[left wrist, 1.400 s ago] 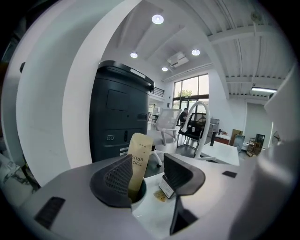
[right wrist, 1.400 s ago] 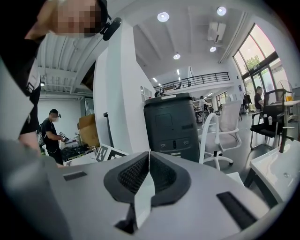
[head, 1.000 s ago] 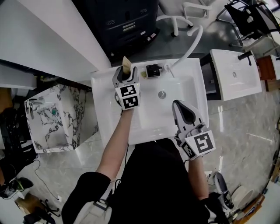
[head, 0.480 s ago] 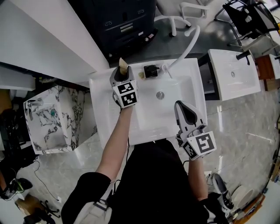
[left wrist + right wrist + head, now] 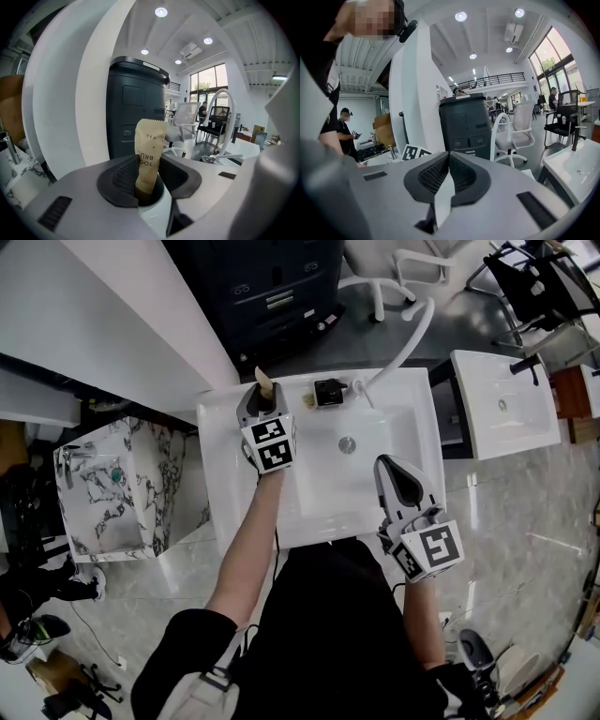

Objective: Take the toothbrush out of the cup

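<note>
The toothbrush (image 5: pixel 150 147), wrapped in a brown paper sleeve, stands upright in a white cup (image 5: pixel 152 213) at the back left corner of the sink (image 5: pixel 214 484), near the black tap (image 5: pixel 328 390). The sleeve sticks out well above the rim, so it is the easiest place to take hold, and the left gripper (image 5: pixel 263 396) is placed exactly there. It points slightly downward over the cup, with one jaw on each side of the sleeve. Its jaws have just been closing. In the left gripper view both pads seem to touch the paper, which looks a little pinched between them, so I judge that the grip is made or almost made. The toothbrush is not lifted yet; its lower end sits inside the cup. The next move probably needs a straight pull upward, otherwise the light cup could tip or come along. The right gripper (image 5: pixel 392 470) hovers over the front right part of the sink, jaws closed together on nothing, since this step needs one hand only
</note>
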The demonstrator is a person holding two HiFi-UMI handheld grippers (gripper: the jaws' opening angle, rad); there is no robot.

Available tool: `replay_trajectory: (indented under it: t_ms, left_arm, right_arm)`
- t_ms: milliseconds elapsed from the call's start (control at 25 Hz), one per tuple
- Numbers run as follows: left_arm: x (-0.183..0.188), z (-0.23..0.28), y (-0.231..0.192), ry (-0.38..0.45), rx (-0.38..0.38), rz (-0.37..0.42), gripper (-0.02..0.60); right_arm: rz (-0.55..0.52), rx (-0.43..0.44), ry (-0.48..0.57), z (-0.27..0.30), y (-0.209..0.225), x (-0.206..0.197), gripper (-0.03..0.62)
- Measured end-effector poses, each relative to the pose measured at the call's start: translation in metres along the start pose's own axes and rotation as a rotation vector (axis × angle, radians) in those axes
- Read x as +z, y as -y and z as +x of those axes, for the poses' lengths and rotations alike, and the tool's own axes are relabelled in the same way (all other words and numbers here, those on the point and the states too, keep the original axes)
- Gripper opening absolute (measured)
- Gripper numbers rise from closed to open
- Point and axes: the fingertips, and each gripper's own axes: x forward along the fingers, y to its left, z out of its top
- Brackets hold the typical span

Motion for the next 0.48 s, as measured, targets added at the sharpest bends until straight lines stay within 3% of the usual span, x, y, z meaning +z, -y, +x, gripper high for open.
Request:
replay_trajectory:
  t_ms: [200, 480]
  left_arm:
    - [0.0, -0.006, -0.002, 0.014, -0.01, 0.003, 0.091]
    - [0.006, -0.016, -0.002, 0.046, -0.024, 0.007, 0.074]
  right_arm:
    - [-0.002, 0.006, 0.006, 0.0, -0.005, -0.001, 0.032]
    - [0.007, 0.006, 0.005, -0.006, -0.007, -0.006, 0.032]
